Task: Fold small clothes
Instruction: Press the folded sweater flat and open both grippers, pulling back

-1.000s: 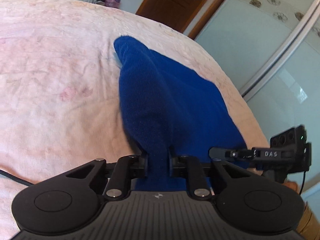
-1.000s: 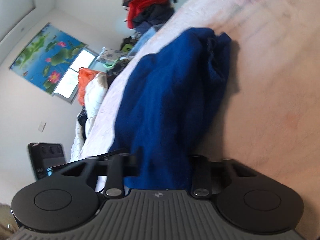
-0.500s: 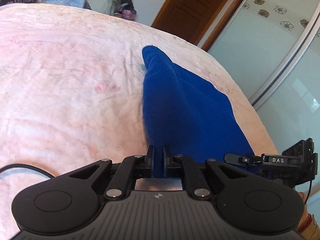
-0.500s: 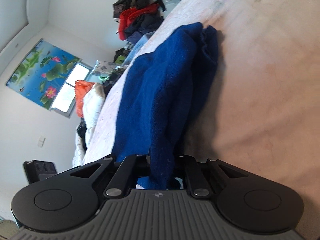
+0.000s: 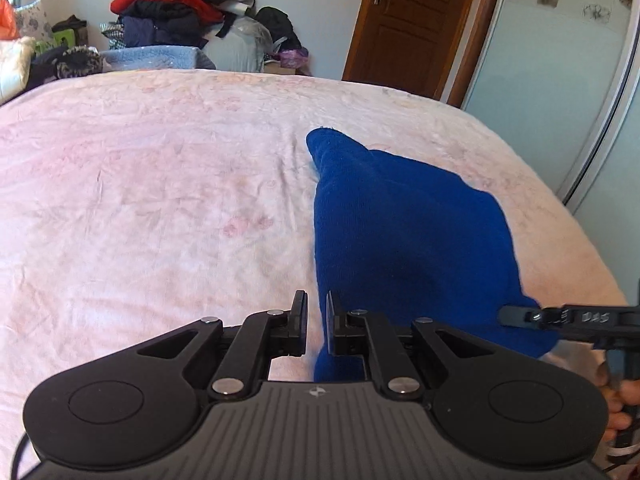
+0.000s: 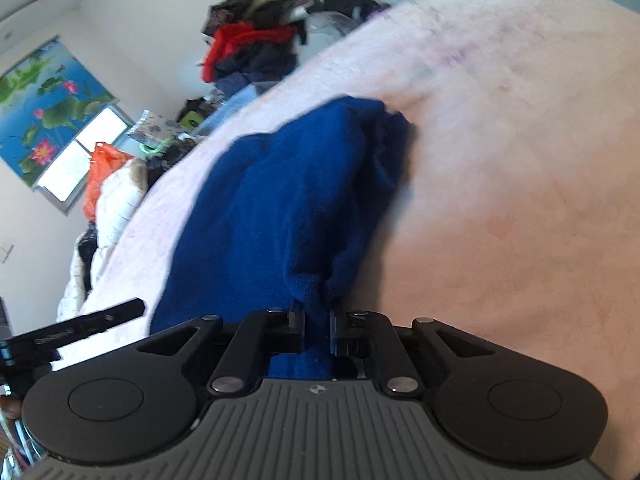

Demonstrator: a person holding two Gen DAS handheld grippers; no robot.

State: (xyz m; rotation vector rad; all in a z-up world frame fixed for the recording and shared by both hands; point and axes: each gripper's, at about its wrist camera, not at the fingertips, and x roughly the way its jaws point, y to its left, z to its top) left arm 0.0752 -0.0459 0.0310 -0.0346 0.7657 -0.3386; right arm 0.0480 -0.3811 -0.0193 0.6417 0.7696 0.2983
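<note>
The left tongs (image 5: pixel 317 326) are closest, and their two fingers stand a little apart with pink bed showing in the gap; the blue cloth (image 5: pixel 404 236) brushes the right finger, so I think they have let go. The right tongs (image 6: pixel 316 330) are squeezed together on a bunched edge of the blue cloth (image 6: pixel 280 216). The cloth lies on the pink bed (image 5: pixel 140 200), stretching away from the tongs toward the far edge of the bed, with a thick rolled side. It looks like one fold is being laid down. Next, I think the right tongs should open too, and then the cloth needs smoothing flat. Behind the bed sits a big pile of clothes (image 5: pixel 176 12).
</note>
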